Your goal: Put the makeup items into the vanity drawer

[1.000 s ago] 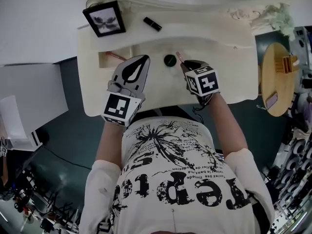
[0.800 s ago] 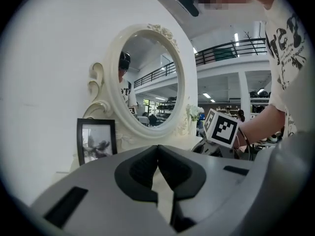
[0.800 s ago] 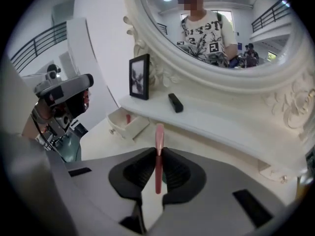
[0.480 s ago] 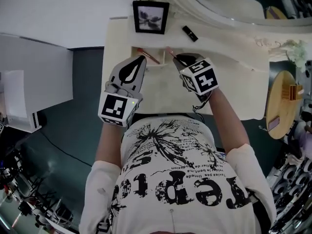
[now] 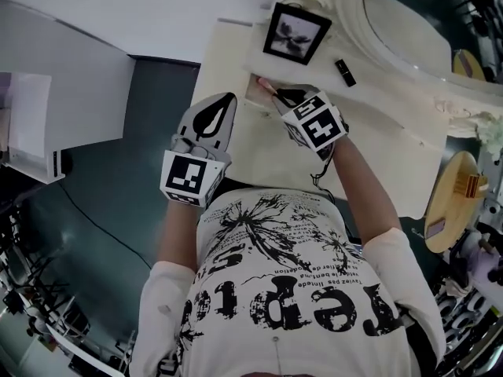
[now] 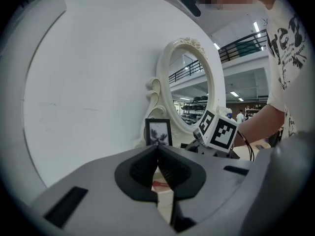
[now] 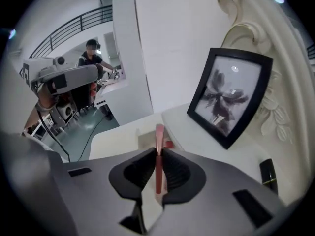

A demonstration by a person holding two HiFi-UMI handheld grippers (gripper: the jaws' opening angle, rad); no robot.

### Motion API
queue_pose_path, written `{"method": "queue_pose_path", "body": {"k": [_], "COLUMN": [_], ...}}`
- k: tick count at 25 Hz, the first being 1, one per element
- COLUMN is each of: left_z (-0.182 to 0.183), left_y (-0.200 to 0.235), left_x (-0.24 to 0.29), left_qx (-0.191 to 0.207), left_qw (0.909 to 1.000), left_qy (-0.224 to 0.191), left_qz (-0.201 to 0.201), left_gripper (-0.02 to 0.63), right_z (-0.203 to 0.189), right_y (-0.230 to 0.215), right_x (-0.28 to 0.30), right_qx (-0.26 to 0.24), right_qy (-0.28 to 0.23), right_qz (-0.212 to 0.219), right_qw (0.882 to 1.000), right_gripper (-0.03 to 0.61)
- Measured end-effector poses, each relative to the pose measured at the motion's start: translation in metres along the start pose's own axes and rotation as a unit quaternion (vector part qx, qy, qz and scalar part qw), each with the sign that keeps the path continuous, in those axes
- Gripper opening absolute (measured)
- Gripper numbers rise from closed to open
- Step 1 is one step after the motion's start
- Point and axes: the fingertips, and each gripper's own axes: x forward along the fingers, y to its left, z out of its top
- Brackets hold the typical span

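**A:** Head view first. What is different?

**B:** The right gripper [image 5: 277, 95] has carried the red pencil [image 5: 267, 87] from the middle of the vanity top [image 5: 259, 148] to the open drawer [image 5: 255, 98]. The drawer is near the top's left end, just in front of the photo frame [image 5: 296, 34]. The pencil's tip now reaches over the opening. The left gripper [image 5: 222, 100] has come along beside it, at the top's left edge.

**A:** What does that mean for the task?

**B:** I judge the carry is nearly done, and lowering and letting go remain. The black lipstick [image 5: 343, 71] lies by the back edge, right of the frame, not yet stowed.

**A:** And the left gripper view?

**B:** Its jaws meet at the tips with nothing between them. Beyond them a red item [image 6: 160, 185] already lies in the drawer, which the head view does not make plain.

**A:** And the right gripper view?

**B:** The jaws are almost closed, pinching the pencil along its shaft. Its tip points at the drawer, beside that red item. Only this view shows the grip clearly.
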Motion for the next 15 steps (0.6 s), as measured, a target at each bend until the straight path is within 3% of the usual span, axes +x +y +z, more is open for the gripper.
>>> {"method": "queue_pose_path", "body": {"k": [7, 11, 15], "left_z": [-0.011, -0.012, -0.012], "left_y": [0.018, 0.016, 0.006], "left_x": [-0.012, -0.013, -0.005], "left_qx": [-0.013, -0.016, -0.017], "left_qw": [0.9996, 0.9996, 0.9998], "left_qy": [0.007, 0.008, 0.010], "left_qz": [0.025, 0.022, 0.008], "left_gripper": [0.012, 0.012, 0.012], "right_z": [0.002, 0.005, -0.001], "right_y": [0.004, 0.005, -0.001], "right_x": [0.021, 0.019, 0.008], "right_qx": [0.008, 0.031, 0.037], "right_qy": [0.018, 0.000, -0.009], "right_qz": [-0.005, 0.000, -0.011], "right_qw": [1.000, 1.000, 0.999], "right_gripper": [0.064, 0.232, 0.246]}}
